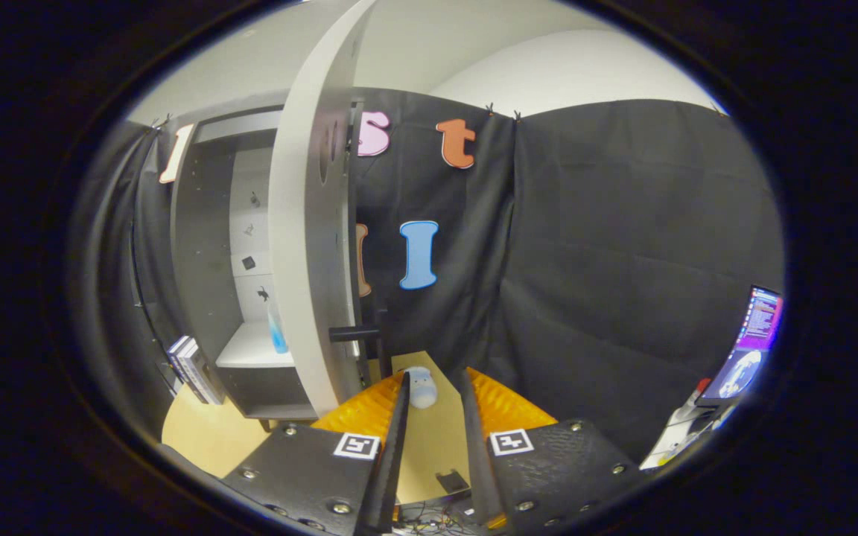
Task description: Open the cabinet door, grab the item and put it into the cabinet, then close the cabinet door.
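Hovering above the bench [198,435], the tongs [435,383] stand parted and hold nothing, the small pale item [421,387] lying just ahead between their tips. Beyond, left, the cabinet door [302,246] stands open. Grabbing is in hand; next calls for lowering and closing on the item

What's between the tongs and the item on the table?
Nothing visible. The small pale rounded item lies on the light wooden table just ahead of the open tongs, beside the open white cabinet door.
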